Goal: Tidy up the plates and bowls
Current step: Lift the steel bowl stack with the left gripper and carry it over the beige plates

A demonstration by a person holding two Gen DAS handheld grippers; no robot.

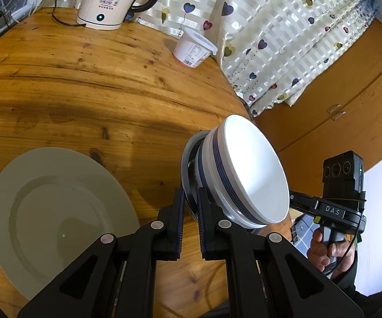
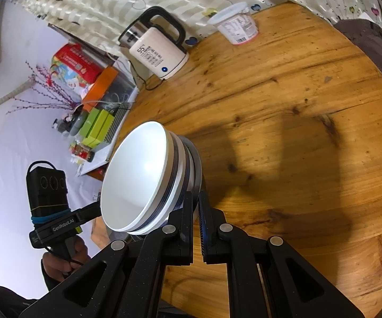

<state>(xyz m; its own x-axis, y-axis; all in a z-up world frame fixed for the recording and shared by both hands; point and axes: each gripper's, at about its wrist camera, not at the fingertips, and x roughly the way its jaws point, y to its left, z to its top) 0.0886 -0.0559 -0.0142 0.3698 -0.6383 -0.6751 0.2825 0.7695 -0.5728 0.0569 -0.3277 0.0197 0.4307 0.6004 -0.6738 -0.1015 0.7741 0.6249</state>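
A stack of nested bowls [image 1: 254, 169], white inside with dark blue bands and a grey metal bowl outermost, hangs in the air at the round wooden table's [image 1: 85, 84] edge. My left gripper [image 1: 191, 202] is shut on the metal bowl's rim. From the opposite side my right gripper [image 2: 196, 204] is shut on the same stack [image 2: 135, 182] at that rim. Each view shows the other gripper's body beside the stack, its fingers hidden behind the bowls. A large pale grey plate [image 1: 58, 212] lies flat on the table at the lower left of the left wrist view.
A cream electric kettle [image 1: 108, 0] [image 2: 159, 53] with its cord stands at the table's far edge. A lidded white tub [image 1: 193, 47] [image 2: 236, 23] sits near a heart-patterned curtain [image 1: 283, 39]. A cluttered shelf [image 2: 95, 111] with boxes lies beyond the table.
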